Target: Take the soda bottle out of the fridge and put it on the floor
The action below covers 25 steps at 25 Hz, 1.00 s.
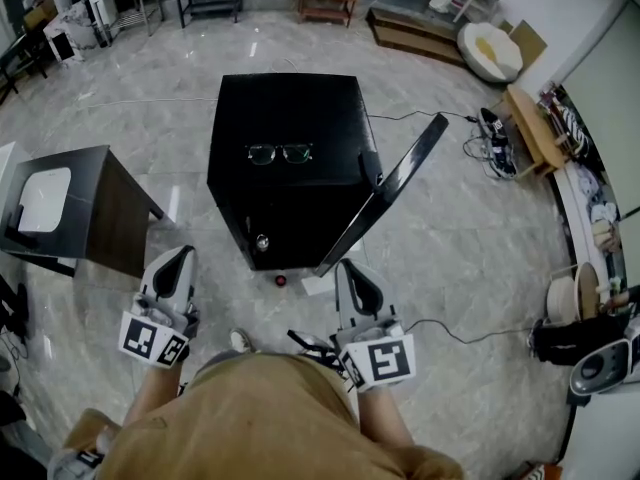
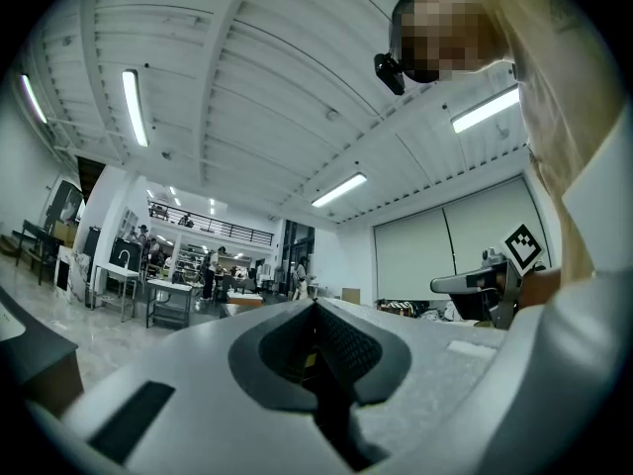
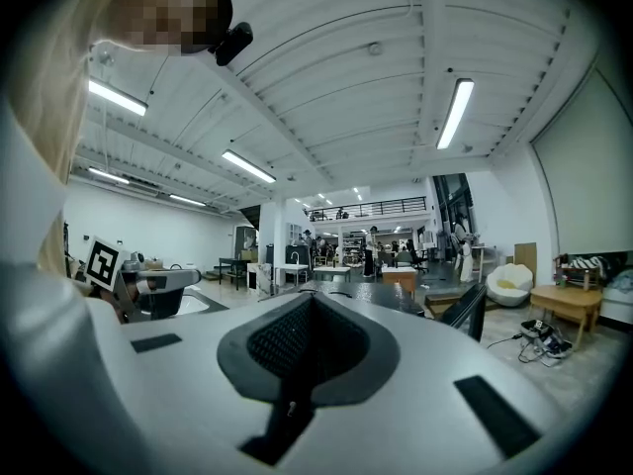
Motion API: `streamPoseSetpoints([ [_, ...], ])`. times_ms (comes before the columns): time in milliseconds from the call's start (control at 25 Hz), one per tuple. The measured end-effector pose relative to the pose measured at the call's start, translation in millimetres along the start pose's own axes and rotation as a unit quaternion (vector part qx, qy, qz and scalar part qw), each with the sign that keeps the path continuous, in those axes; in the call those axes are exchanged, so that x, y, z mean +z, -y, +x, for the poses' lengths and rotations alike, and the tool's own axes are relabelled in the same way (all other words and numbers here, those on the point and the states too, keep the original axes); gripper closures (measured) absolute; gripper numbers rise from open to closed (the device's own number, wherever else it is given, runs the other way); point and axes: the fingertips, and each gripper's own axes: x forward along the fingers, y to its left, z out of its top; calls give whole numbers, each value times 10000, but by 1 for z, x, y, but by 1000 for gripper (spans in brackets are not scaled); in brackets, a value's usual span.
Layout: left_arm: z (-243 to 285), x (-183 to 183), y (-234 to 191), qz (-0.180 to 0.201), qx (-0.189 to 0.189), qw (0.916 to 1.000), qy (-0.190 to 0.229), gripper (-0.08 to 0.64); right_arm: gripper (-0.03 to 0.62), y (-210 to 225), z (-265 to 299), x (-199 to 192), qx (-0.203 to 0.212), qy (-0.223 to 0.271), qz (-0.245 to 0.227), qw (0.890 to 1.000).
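Down on the pale floor (image 1: 450,258) ahead of the person, the black fridge (image 1: 285,118) stands with its door (image 1: 395,193) swung wide to the right and a pair of glasses (image 1: 280,152) lying on top. Just near of the open front, a small red-topped thing (image 1: 281,280) sits on the floor. It could be the soda bottle seen from straight above, but it's too small to call. A pale round spot (image 1: 262,240) shows low on the fridge front, and I can't name that either.

So this moment reads two ways: the bottle is in the fridge behind an open door, or it's already down on the floor with both hands drawn back.

Either way, good handling here means care around that door. Its near edge hangs just beyond the right gripper (image 1: 350,268), so any move on that side wants a clear line past it. Nothing should brush the red-topped thing.

Now the pose. The left gripper (image 1: 180,256) is near left and the right gripper is near right. Both are tucked close to the body, well apart from each other and pointing roughly level toward the fridge. Both have their jaws pressed fully together, with nothing between them.
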Motion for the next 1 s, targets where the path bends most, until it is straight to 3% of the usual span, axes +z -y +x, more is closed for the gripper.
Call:
streamPoseSetpoints([
  [760, 11, -6, 13, 80, -176, 9998, 1, 558, 592, 9, -12, -3, -189, 199, 123, 9995],
  [1000, 12, -12, 11, 38, -200, 9998, -43, 558, 592, 10, -9, -14, -131, 19, 0, 9999],
])
